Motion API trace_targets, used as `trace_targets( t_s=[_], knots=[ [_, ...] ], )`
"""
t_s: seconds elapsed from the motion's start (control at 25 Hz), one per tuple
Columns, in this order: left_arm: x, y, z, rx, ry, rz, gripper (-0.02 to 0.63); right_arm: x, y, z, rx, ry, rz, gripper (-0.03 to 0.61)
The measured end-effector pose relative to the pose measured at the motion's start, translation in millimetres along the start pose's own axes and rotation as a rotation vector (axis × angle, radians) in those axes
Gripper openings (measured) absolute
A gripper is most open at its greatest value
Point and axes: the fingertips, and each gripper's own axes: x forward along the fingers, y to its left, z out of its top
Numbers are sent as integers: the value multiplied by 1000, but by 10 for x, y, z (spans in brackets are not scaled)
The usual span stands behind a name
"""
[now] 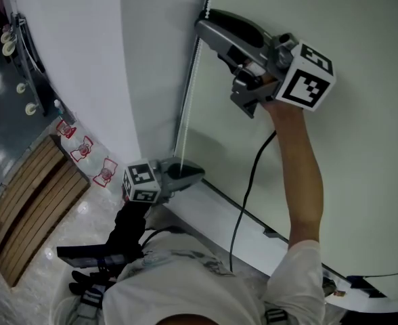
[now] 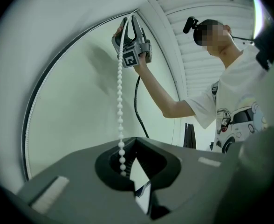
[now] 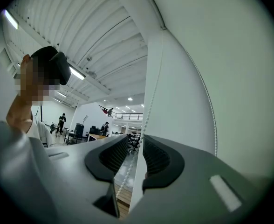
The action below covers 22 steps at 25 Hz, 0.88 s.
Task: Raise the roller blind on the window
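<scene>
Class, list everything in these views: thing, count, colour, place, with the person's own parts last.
roller blind: one, pale, covering the window, right of the chain
bead chain: one, white, hanging beside the blind, running into both claws
cable: one, black, trailing down from the right claw
wooden slats: one set, brown, on the floor at left
red-and-white items: three, on the floor by the wall, kind unclear
left claw: one, grey, low, shut on the chain
right claw: one, grey, held high, open around the chain
right forearm: one, reaching up
</scene>
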Motion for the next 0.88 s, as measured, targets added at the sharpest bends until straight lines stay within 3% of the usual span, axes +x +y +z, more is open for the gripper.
trace_targets(
  t_s=[0.24, 0.36, 0.88],
  knots=[
    [3, -2, -14, -3, 3, -2, -3, 17, 3, 49, -6, 7, 0, 68],
    [4, -8, -16, -5, 5, -4, -3, 12, 27, 91, -2, 6, 6, 16],
    [6, -16, -26, -23, 3, -5, -3, -89, 169, 46, 107, -28, 54, 5]
  ],
)
